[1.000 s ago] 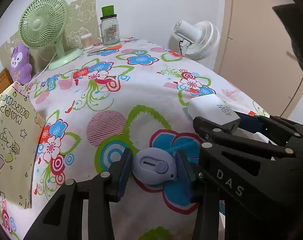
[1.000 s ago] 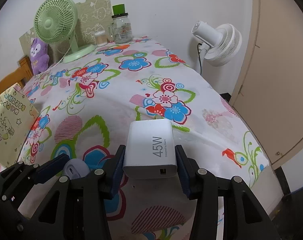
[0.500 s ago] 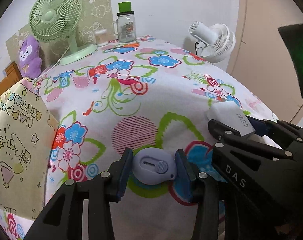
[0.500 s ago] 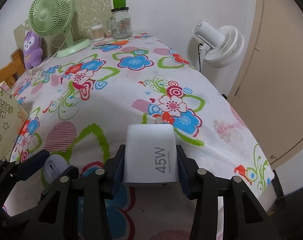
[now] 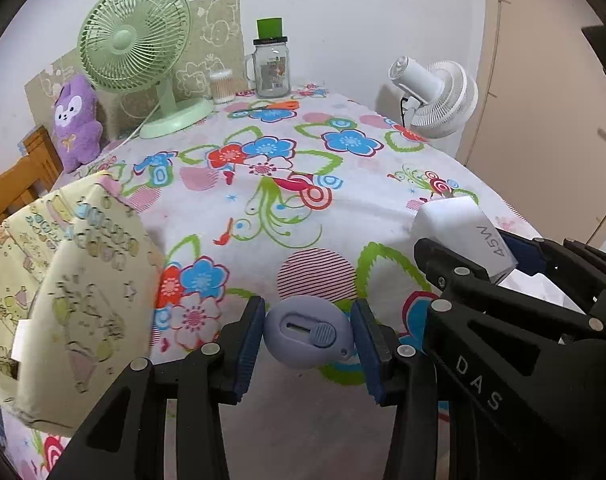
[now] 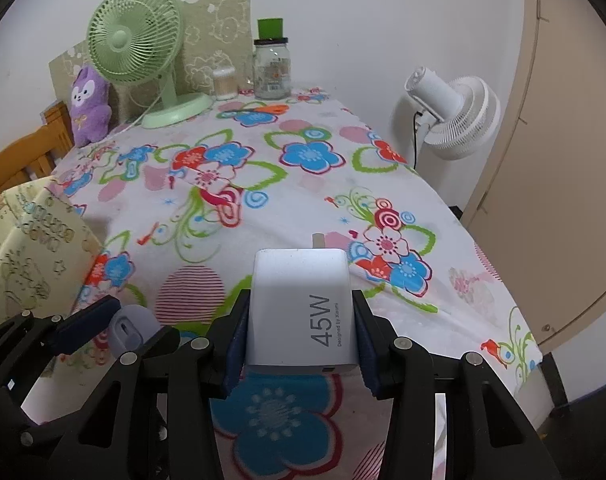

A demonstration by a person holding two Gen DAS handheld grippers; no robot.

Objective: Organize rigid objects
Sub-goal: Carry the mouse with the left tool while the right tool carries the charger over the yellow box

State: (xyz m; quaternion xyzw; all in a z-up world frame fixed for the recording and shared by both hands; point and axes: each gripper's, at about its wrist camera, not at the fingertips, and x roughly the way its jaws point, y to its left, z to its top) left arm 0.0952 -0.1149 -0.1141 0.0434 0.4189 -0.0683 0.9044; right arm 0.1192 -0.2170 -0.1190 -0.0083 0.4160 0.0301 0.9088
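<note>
Left wrist view: our left gripper [image 5: 307,334] pinches a small grey cutter [image 5: 306,336] above the flowered cloth [image 5: 263,200]. Right wrist view: our right gripper [image 6: 301,334] clamps the white charger [image 6: 301,312] — both lifted, neither yet put away.

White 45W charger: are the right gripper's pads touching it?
Touching. The right wrist view shows both blue pads pressed flush on the white 45W charger's sides, the right gripper clamping it.
</note>
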